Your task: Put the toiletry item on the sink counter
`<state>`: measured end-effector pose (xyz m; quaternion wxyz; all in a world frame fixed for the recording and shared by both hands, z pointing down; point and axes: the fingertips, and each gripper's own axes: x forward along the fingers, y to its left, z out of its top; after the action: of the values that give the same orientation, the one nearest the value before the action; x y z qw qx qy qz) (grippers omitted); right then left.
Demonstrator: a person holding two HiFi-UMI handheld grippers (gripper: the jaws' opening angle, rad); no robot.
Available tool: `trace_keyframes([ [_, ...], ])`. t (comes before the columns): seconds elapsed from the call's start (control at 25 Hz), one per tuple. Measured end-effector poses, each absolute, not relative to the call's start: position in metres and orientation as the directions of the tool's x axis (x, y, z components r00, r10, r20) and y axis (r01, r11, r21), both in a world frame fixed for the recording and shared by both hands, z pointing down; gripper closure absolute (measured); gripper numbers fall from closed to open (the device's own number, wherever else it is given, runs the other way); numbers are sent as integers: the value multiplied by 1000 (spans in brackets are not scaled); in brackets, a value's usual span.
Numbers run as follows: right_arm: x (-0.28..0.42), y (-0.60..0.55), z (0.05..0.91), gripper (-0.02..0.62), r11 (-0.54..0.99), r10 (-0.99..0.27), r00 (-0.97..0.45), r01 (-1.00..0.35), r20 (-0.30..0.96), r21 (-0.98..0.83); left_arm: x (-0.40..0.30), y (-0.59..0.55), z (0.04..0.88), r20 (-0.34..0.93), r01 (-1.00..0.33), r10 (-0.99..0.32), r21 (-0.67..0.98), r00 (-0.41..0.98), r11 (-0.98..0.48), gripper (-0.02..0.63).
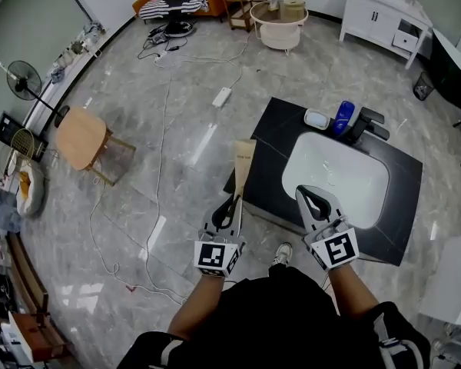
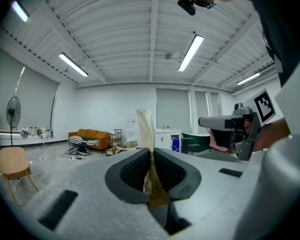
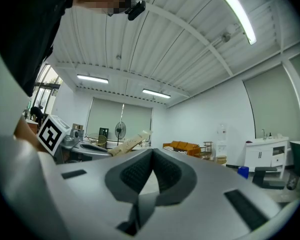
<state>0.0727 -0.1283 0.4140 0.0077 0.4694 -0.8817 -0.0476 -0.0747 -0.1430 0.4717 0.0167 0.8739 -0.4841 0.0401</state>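
Observation:
The toiletry item is a flat beige tube [image 1: 243, 161]. My left gripper [image 1: 233, 201] is shut on its lower end, and the tube sticks out ahead just past the left edge of the black sink counter [image 1: 275, 134]. In the left gripper view the tube [image 2: 146, 126] stands upright, pinched between the dark pads of that gripper [image 2: 150, 153]. My right gripper [image 1: 308, 194] hovers over the near rim of the white basin [image 1: 338, 177]. In its own view the right gripper [image 3: 152, 152] has its tips together with nothing between them, and the tube [image 3: 128, 143] shows to the left.
A white soap dish [image 1: 316, 118], a blue bottle [image 1: 343, 116] and a black faucet [image 1: 367, 124] sit at the counter's far edge. A wooden chair [image 1: 81, 137], a standing fan [image 1: 23, 79] and floor cables [image 1: 166, 114] lie to the left. A white cabinet [image 1: 384, 14] stands far right.

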Motion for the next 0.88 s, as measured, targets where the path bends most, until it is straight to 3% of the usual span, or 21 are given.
trace_keyframes([
  [0.88, 92, -219, 440, 589, 476, -879, -475, -877, 42, 66, -60, -267, 515, 191, -795, -782, -10, 594, -606, 563],
])
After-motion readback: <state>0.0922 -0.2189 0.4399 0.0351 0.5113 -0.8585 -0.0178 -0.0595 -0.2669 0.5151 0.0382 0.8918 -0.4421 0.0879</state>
